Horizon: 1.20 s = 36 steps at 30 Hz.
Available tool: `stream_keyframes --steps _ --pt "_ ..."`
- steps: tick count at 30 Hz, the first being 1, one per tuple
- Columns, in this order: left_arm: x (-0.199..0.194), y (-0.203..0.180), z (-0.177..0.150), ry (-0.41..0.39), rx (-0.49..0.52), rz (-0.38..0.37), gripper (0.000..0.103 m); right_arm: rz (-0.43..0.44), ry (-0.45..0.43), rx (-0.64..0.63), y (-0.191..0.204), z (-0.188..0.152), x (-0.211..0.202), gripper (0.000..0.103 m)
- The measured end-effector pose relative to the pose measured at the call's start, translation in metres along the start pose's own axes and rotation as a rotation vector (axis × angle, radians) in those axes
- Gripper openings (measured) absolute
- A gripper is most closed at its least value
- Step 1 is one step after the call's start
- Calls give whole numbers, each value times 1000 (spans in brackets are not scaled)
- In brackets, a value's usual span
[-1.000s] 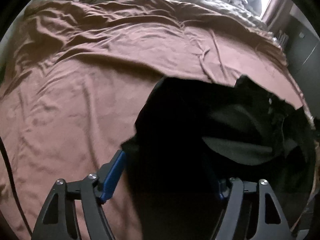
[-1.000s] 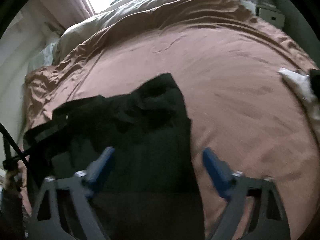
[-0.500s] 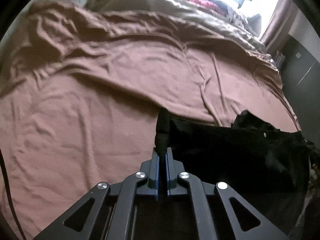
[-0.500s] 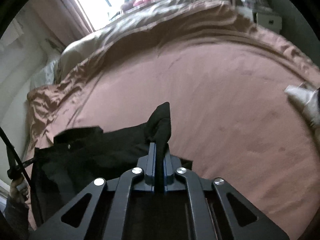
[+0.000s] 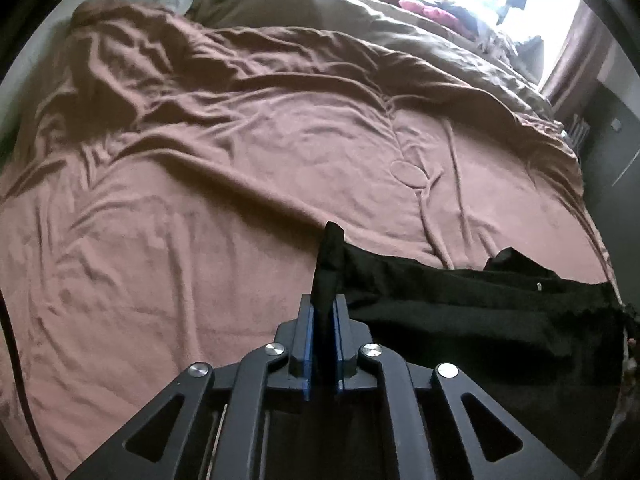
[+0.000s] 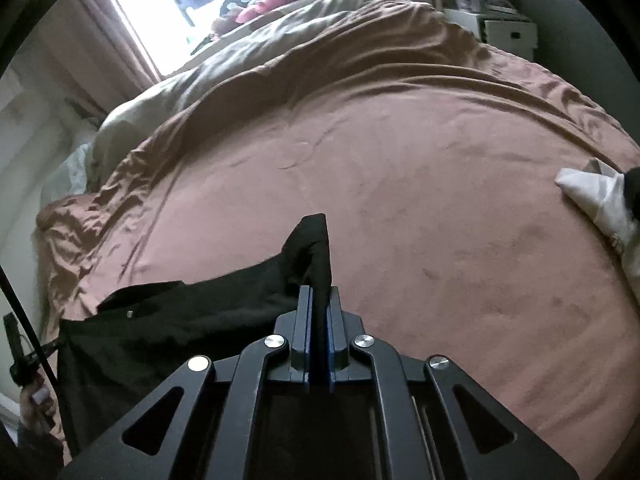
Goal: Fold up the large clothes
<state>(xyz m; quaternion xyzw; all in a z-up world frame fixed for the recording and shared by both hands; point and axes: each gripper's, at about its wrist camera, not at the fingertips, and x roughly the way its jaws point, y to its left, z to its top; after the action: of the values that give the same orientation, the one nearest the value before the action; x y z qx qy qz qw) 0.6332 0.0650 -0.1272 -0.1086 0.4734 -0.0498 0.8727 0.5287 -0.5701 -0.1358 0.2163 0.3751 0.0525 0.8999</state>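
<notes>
While the black garment (image 5: 460, 304) lies along the near edge of the brown bedspread (image 5: 200, 208), the left gripper (image 5: 325, 312) is clamped on one corner and the right gripper (image 6: 319, 304) on another. A white cloth (image 6: 596, 196) sits well apart.

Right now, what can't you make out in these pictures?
- Black garment: its type and lower part, cut off by the left wrist view's bottom edge and hidden behind the left hand-held gripper.
- White cloth: cropped at the right wrist view's edge.
- Window clutter: overexposed.
</notes>
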Motion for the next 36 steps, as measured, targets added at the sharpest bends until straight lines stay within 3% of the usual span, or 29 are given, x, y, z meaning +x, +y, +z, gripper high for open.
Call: stream_keyframes --steps 1,2,4,8,18,28,30,32,36 --pt "-3 1 -1 -5 1 -6 19 -5 -12 -11 1 -1 -4 21" --pt "-7 2 -3 -13 6 -8 27 -12 -24 -23 1 -4 -9 56" --pt "-18 4 -8 -36 10 3 61 -13 -44 -27 2 -10 -19 96" --pt "-42 11 -21 -63 13 19 65 12 -54 -51 3 -18 -50 96" --pt "-101 8 -92 -43 6 -25 65 9 -45 -190 30 -87 -123 96" --pt "-135 12 -163 -28 -45 -47 65 7 -23 -171 22 -142 -175 96" --pt "-137 16 -177 -18 -57 -46 65 -9 -22 -167 22 -154 -180 91" --pt "-139 22 -192 -6 -75 -48 65 -17 -19 -162 24 -164 -186 80" --pt "-144 33 -214 11 -133 -69 65 -6 -20 -205 41 -184 -195 76"
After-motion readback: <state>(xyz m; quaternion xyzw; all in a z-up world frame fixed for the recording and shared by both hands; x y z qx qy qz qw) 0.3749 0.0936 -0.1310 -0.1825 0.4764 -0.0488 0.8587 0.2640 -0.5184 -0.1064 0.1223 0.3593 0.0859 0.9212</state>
